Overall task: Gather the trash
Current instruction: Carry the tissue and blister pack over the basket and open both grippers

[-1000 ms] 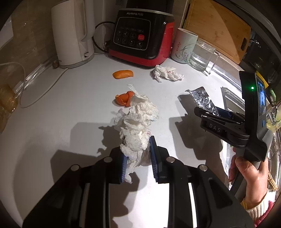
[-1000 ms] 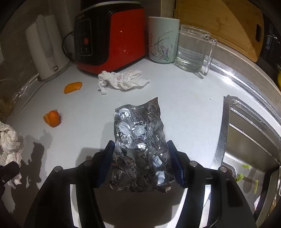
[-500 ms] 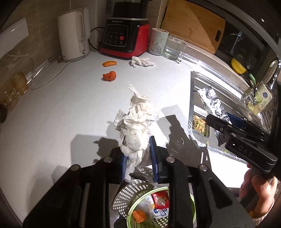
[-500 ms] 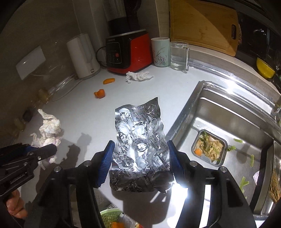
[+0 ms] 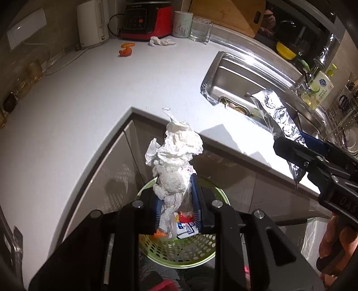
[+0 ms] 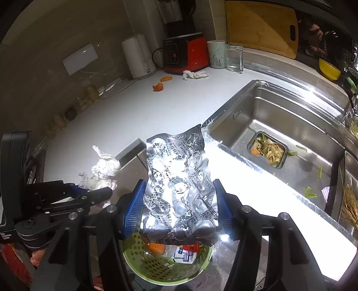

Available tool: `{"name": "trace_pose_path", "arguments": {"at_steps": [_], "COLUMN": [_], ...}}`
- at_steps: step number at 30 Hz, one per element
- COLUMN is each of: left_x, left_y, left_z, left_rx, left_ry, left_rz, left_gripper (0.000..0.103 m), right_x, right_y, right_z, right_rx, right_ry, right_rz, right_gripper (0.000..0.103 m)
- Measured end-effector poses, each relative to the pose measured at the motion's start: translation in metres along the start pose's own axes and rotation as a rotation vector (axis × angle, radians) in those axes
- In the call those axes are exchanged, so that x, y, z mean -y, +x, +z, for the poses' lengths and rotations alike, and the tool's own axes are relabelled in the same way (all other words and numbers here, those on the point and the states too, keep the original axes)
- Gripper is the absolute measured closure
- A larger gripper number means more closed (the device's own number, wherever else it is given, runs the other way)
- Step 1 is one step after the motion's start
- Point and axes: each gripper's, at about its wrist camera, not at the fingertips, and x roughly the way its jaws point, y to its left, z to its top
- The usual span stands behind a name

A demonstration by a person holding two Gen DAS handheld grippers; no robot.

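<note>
My left gripper (image 5: 176,201) is shut on a crumpled white paper towel (image 5: 176,161) and holds it above a green perforated bin (image 5: 179,253) that stands below the counter edge. My right gripper (image 6: 179,201) is shut on a silver foil blister pack (image 6: 179,181) above the same bin (image 6: 165,264), which holds wrappers and an orange scrap. The right gripper (image 5: 297,145) with the foil (image 5: 277,114) shows at the right of the left wrist view. The left gripper (image 6: 94,192) with the towel (image 6: 103,170) shows in the right wrist view.
On the white counter (image 5: 89,89) far back lie two orange peels (image 5: 125,52), (image 5: 128,44) and a crumpled tissue (image 5: 161,41), by a red appliance (image 5: 145,20), kettle (image 5: 91,22), mug and glass. A steel sink (image 6: 279,125) holds a food tray (image 6: 267,152).
Both grippers have pulled back from the counter with their loads and now hang past the counter edge, above the green bin. The grips are unchanged.
</note>
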Motion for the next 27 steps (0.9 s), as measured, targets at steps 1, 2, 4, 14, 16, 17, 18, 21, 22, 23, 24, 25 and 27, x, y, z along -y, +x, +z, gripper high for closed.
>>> {"name": "trace_pose_path", "arguments": {"at_steps": [1,2,4,14,16,17,18,21,22,23,24,25,27], "left_x": [0.003,0.006,0.012,0.027,0.028,0.028,0.028,0.026,0.025,0.024,0.023,0.021,0.017], "left_y": [0.001,0.002,0.003,0.008,0.005,0.004,0.002,-0.002,-0.003,-0.005,-0.007,-0.008,-0.013], "left_z": [-0.007,-0.013,-0.024,-0.042,-0.045,-0.045,-0.045,-0.045,-0.044,-0.043,-0.042,-0.040,-0.038], "left_rx": [-0.007,-0.013,-0.020,-0.057,-0.042,-0.036,-0.035,-0.026,-0.022,-0.018,-0.014,-0.009,0.007], "left_ry": [-0.004,-0.008,-0.010,-0.040,-0.052,-0.056,-0.058,-0.067,-0.070,-0.072,-0.074,-0.077,-0.087], "left_rz": [0.003,0.008,0.017,0.029,0.044,0.047,0.048,0.059,0.065,0.071,0.076,0.081,0.091], "left_gripper": [0.080,0.080,0.080,0.052,0.037,0.031,0.026,0.021,0.020,0.020,0.018,0.018,0.016], "right_x": [0.001,0.002,0.004,0.013,0.013,0.013,0.013,0.012,0.012,0.012,0.013,0.013,0.013], "right_y": [-0.002,-0.006,-0.010,-0.024,-0.024,-0.025,-0.025,-0.022,-0.020,-0.019,-0.018,-0.017,-0.014], "right_z": [-0.005,-0.011,-0.020,-0.034,-0.035,-0.035,-0.035,-0.036,-0.037,-0.038,-0.038,-0.039,-0.039], "right_rx": [-0.006,-0.010,-0.015,-0.011,-0.011,-0.011,-0.011,-0.020,-0.024,-0.028,-0.033,-0.037,-0.044], "right_ry": [-0.004,-0.006,-0.013,-0.036,-0.042,-0.045,-0.050,-0.059,-0.059,-0.059,-0.059,-0.059,-0.060], "right_rz": [0.003,0.006,0.012,0.031,0.037,0.039,0.042,0.047,0.049,0.051,0.052,0.052,0.055], "right_gripper": [0.042,0.042,0.042,0.042,0.042,0.042,0.042,0.042,0.042,0.042,0.042,0.041,0.041]}}
